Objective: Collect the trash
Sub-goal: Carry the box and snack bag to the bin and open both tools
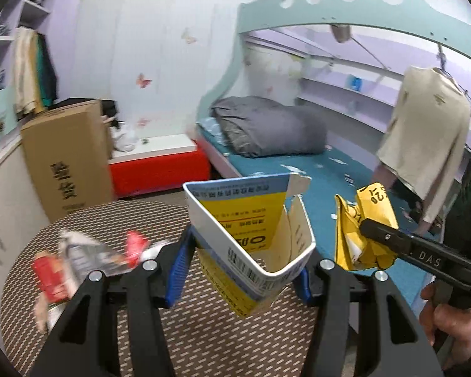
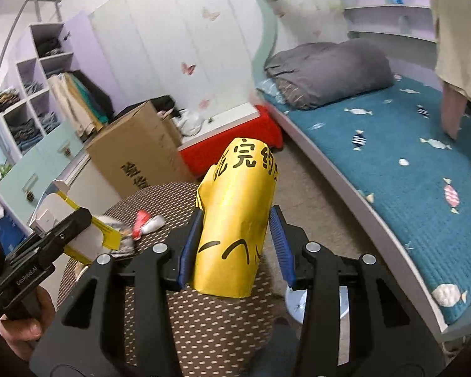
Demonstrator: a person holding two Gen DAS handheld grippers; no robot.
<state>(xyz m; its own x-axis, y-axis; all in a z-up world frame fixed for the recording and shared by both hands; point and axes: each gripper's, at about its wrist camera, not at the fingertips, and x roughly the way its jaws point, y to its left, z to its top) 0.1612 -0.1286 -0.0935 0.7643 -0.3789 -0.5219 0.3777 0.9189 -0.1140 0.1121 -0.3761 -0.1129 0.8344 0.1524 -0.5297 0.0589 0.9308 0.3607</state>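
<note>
My left gripper point(image 1: 245, 260) is shut on an opened white, blue and yellow carton point(image 1: 251, 238) and holds it above the round patterned stool point(image 1: 204, 314). My right gripper point(image 2: 235, 245) is shut on a crumpled yellow wrapper point(image 2: 235, 220) with black characters, held above the stool's right edge point(image 2: 204, 330). The wrapper also shows in the left wrist view point(image 1: 361, 229), and the carton shows in the right wrist view point(image 2: 78, 226). Red and silver wrappers point(image 1: 78, 257) lie on the stool's left side; they also show in the right wrist view point(image 2: 141, 223).
A tall cardboard box point(image 1: 66, 157) stands behind the stool beside a red bench point(image 1: 160, 169). A bed with a teal sheet point(image 2: 408, 188) and a grey duvet point(image 2: 326, 69) lies to the right. A beige shirt point(image 1: 424, 144) hangs over the bed.
</note>
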